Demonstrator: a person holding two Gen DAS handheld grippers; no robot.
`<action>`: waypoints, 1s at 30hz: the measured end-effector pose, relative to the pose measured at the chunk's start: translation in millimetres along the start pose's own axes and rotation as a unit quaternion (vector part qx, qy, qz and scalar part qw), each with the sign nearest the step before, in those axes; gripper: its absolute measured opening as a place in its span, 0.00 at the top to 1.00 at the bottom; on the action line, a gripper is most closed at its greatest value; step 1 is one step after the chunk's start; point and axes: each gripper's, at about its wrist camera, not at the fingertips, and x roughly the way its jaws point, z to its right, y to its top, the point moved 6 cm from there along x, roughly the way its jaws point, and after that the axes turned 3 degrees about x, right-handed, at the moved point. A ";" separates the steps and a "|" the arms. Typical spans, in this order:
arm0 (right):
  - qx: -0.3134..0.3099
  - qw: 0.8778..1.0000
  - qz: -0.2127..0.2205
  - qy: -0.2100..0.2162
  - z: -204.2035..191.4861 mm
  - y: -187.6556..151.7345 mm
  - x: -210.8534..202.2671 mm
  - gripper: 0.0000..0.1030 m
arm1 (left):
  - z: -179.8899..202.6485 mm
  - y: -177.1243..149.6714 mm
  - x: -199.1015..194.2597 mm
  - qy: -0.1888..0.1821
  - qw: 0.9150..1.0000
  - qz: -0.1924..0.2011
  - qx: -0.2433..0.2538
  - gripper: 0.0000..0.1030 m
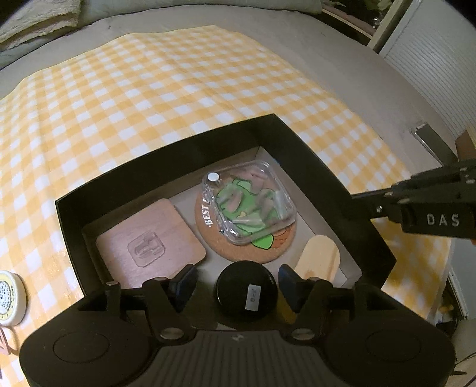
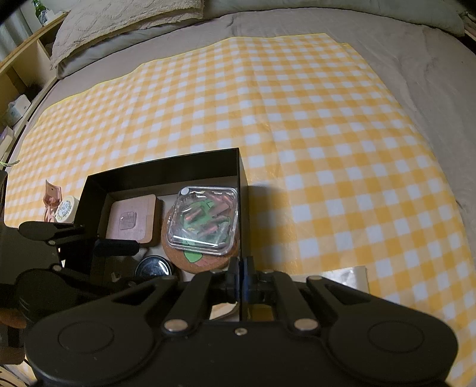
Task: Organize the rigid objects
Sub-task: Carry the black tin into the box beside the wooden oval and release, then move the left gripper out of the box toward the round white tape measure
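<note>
A black open box (image 1: 306,151) sits on a yellow checked cloth (image 1: 148,98). Inside lie a square wooden coaster (image 1: 142,235) bearing a clear hook, a round cork coaster (image 1: 220,241) with a clear plastic case (image 1: 253,205) on top, a pale wooden stick (image 1: 319,259) and a black round tin (image 1: 245,290). My left gripper (image 1: 236,269) reaches into the box, open, with the tin between its fingers and a gap at the left pad. My right gripper (image 2: 241,268) is shut on the box's right wall (image 2: 242,190); it also shows as the right gripper (image 1: 366,199) in the left wrist view.
A small white round tin (image 2: 65,210) and a pink item (image 2: 52,196) lie on the cloth left of the box. A pale flat sheet (image 2: 345,275) lies right of my right gripper. Pillows (image 2: 119,20) and a wooden shelf (image 2: 20,65) border the bed.
</note>
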 end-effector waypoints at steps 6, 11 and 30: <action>0.000 1.000 0.000 0.000 -0.3 0.2 -0.1 0.97 | 3.4 2.9 -15.7 0.003 1.000 0.018 0.013 0.29; -0.004 1.000 0.003 -0.002 -0.1 0.0 -0.1 0.97 | 5.4 -0.2 -32.6 0.009 0.999 0.029 0.019 0.17; -0.007 1.000 0.006 -0.017 0.0 0.8 3.0 0.94 | -14.9 -11.9 -114.5 0.059 0.991 0.123 -0.005 0.00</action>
